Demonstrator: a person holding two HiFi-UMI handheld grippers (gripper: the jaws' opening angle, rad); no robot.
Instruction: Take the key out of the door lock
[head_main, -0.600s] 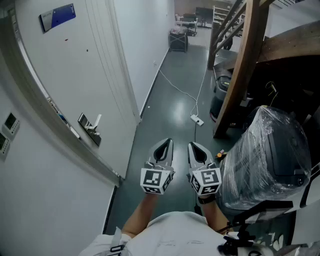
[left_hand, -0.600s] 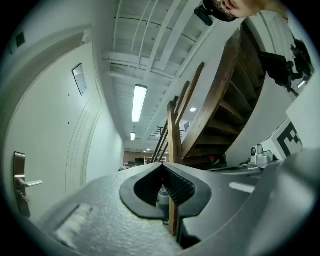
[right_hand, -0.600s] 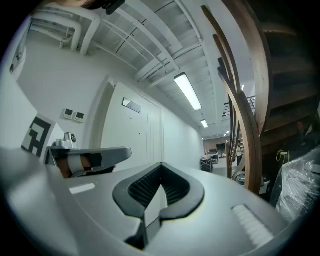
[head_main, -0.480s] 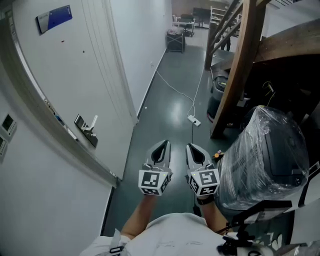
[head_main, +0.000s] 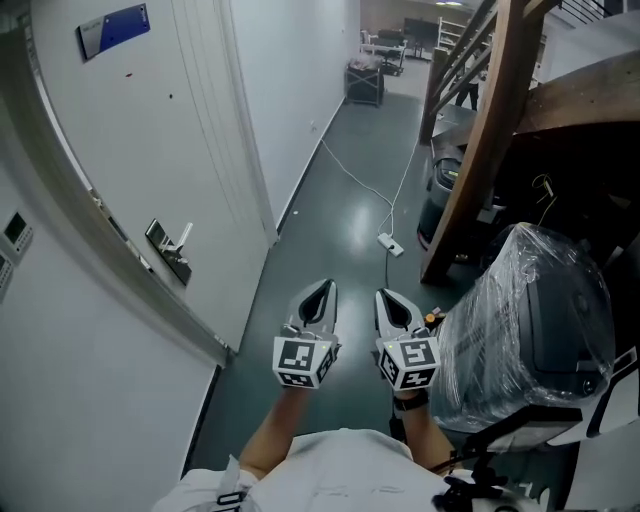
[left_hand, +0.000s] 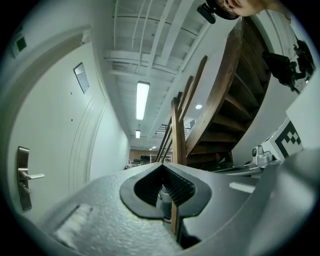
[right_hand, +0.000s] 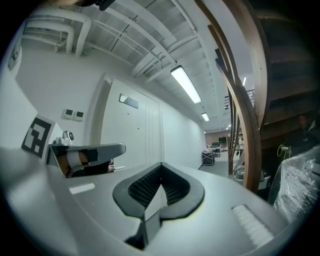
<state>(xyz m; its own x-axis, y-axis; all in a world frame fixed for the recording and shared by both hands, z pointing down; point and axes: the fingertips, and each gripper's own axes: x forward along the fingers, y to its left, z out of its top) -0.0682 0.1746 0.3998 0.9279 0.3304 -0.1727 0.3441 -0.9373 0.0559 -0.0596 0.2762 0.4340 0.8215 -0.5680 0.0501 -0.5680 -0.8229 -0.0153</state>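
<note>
The white door (head_main: 150, 130) stands on the left, with a metal lock plate and lever handle (head_main: 168, 250); these also show at the left edge of the left gripper view as the handle (left_hand: 25, 176). A key is too small to make out. My left gripper (head_main: 320, 292) and right gripper (head_main: 392, 300) hang side by side over the dark floor, well to the right of the door and apart from the handle. Both are shut with nothing between the jaws. In the right gripper view the left gripper (right_hand: 90, 152) shows beside my right gripper (right_hand: 160, 176).
A white cable with a power strip (head_main: 390, 243) lies on the floor ahead. A slanted wooden stair beam (head_main: 480, 150) and a plastic-wrapped bulky object (head_main: 540, 320) crowd the right. A cart (head_main: 365, 82) stands far down the corridor. A blue sign (head_main: 113, 30) hangs on the door.
The head view has swung slightly, so the door handle sits a little further left. Both grippers stay shut, side by side, in about the same place.
</note>
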